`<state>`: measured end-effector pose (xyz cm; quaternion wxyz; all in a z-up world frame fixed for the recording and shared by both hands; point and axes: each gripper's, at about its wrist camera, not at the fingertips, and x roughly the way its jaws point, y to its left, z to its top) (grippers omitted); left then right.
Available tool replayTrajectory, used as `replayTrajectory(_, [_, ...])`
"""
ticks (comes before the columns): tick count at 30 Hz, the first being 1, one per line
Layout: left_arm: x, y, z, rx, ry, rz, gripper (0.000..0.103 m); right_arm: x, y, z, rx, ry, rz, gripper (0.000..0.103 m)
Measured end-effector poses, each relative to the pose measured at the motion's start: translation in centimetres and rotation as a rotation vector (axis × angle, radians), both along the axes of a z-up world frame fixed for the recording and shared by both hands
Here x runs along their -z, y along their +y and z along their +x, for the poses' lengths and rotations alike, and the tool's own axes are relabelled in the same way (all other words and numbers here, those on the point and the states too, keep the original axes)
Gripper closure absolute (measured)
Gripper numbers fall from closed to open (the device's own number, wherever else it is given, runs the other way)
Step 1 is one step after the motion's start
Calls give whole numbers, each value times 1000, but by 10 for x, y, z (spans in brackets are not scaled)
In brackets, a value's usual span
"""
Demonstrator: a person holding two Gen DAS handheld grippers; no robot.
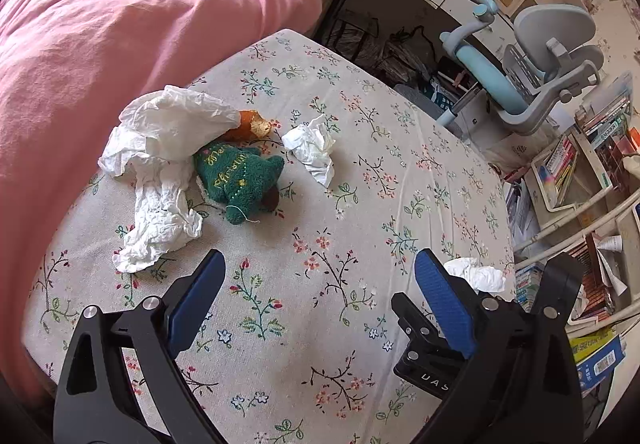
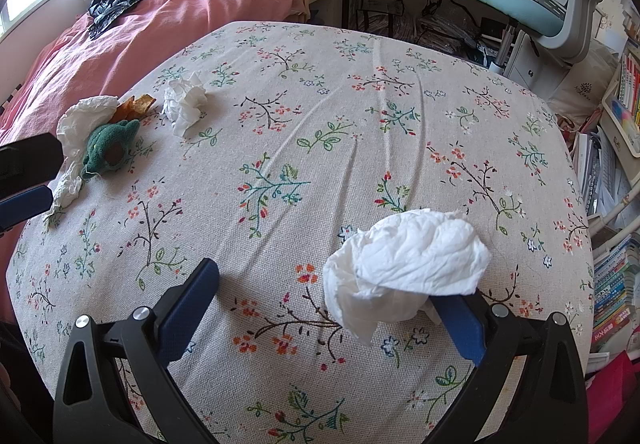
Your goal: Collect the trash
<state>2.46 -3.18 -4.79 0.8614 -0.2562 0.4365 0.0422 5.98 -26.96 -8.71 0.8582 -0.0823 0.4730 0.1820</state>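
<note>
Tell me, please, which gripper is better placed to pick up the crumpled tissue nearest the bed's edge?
Right. The right gripper is open with the nearest crumpled tissue lying against one of its jaws. The left gripper, also open, points toward the long tissue and green plush toy farther off.

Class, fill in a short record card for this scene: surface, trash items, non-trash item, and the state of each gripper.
surface: floral bedsheet
trash: large crumpled tissue; small tissue ball; tissue wad by the right gripper
non-trash: green plush toy, partly under the large tissue
left gripper: open, empty
right gripper: open, wad against its right finger, not clamped
</note>
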Motion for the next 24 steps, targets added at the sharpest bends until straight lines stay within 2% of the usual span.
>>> replayTrajectory(9, [6, 10, 1, -23, 21, -44, 11, 0, 1, 0, 0, 0, 0, 6])
replayTrajectory(24, [2, -5, 0, 9, 0, 4, 11, 0, 0, 0, 0, 0, 0, 6])
